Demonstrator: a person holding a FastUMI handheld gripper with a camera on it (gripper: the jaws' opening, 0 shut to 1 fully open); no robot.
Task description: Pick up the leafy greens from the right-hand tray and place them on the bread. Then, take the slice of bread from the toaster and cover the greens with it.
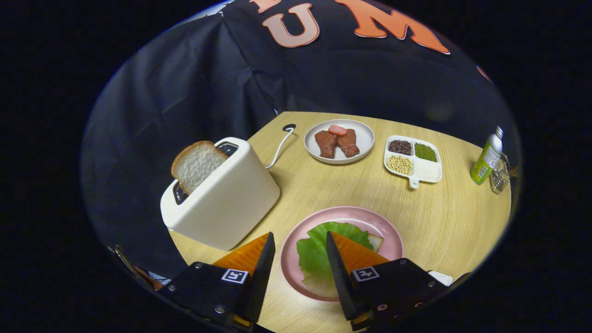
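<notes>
The leafy greens (319,247) lie on a slice of bread (375,241) on the pink plate (391,231); only a corner of that bread peeks out at the greens' far right. My gripper (299,244) hangs open above the plate's near left side, nothing between its fingers. One finger covers part of the greens. A white toaster (222,194) stands to the left, beyond the fingers. A slice of bread (196,164) sticks up from its slot.
A white plate (358,148) with pieces of meat sits at the back of the round wooden table (444,217). To its right are a divided white tray (428,173) with beans, a green bottle (485,159) and a metal item (499,175). The toaster's cable (280,148) runs to a hole.
</notes>
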